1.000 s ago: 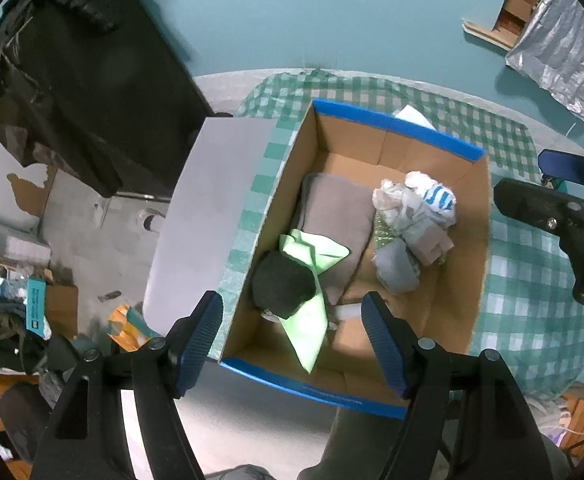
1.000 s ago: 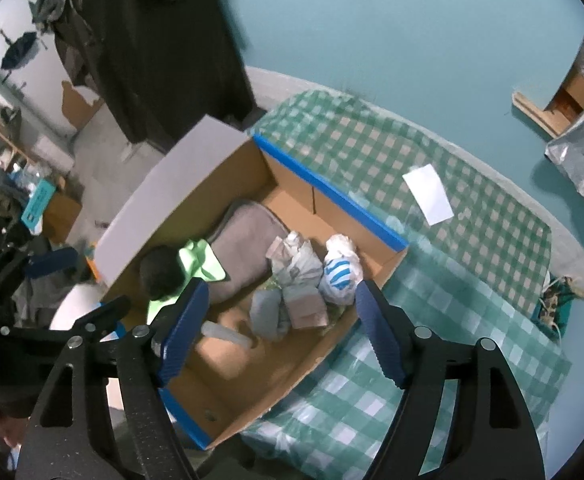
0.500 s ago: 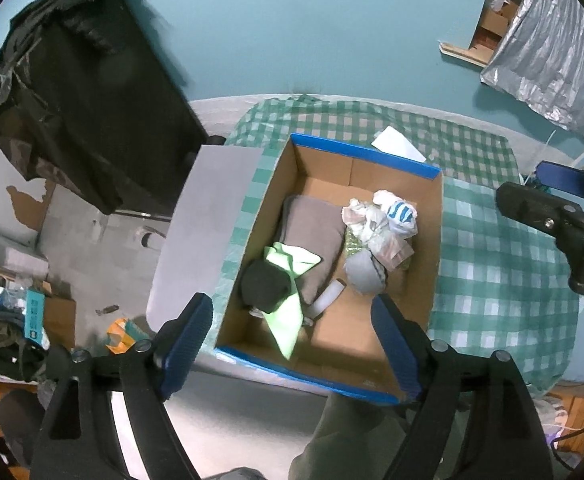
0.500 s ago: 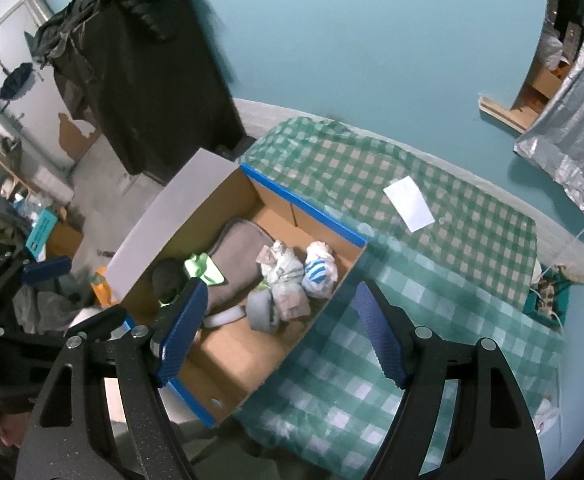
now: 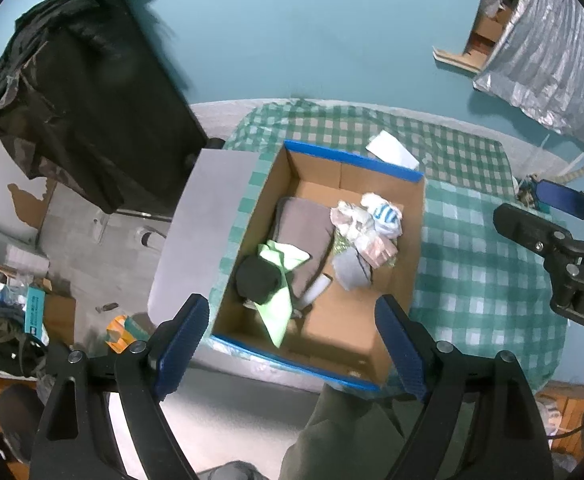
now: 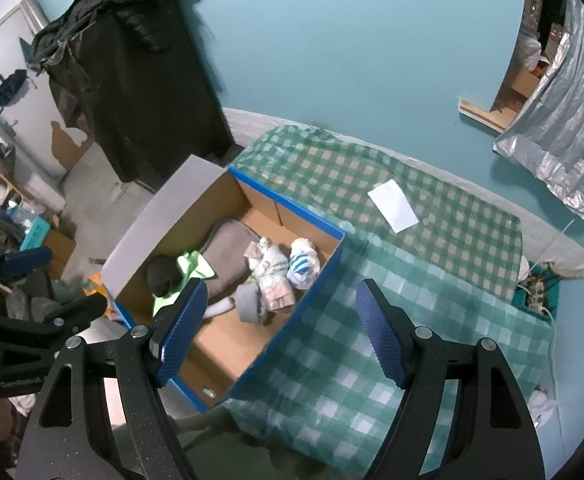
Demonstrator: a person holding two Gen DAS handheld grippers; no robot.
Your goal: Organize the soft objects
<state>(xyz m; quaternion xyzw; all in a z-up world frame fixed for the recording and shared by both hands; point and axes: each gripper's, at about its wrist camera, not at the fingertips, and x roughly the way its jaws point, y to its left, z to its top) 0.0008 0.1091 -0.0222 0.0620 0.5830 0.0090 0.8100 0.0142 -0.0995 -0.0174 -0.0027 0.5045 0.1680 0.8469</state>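
A cardboard box (image 5: 406,248) (image 6: 308,300) with blue-taped edges sits on a green checked cloth. Inside lie a brown folded cloth (image 5: 306,226) (image 6: 228,240), a lime green cloth (image 5: 280,296) (image 6: 194,264), a black bundle (image 5: 257,278) (image 6: 162,274), a blue-striped sock ball (image 5: 386,216) (image 6: 302,266) and several grey and pale rolled pieces (image 5: 350,270) (image 6: 248,302). My left gripper (image 5: 292,340) hangs high above the box's near end, its jaws still opening with nothing between them. My right gripper (image 6: 280,332) hovers open and empty above the box's right wall.
A white paper (image 5: 392,150) (image 6: 392,206) lies on the checked cloth (image 5: 484,264) (image 6: 372,360) behind the box. The box's grey flap (image 5: 200,232) hangs out to the left. A black coat (image 5: 76,92) hangs by the teal wall. Floor clutter (image 5: 32,312) sits at the left.
Both grippers have risen away from the box, which looks smaller now. The left jaws have spread wider. The right gripper's view has shifted rightward over the checked cloth.
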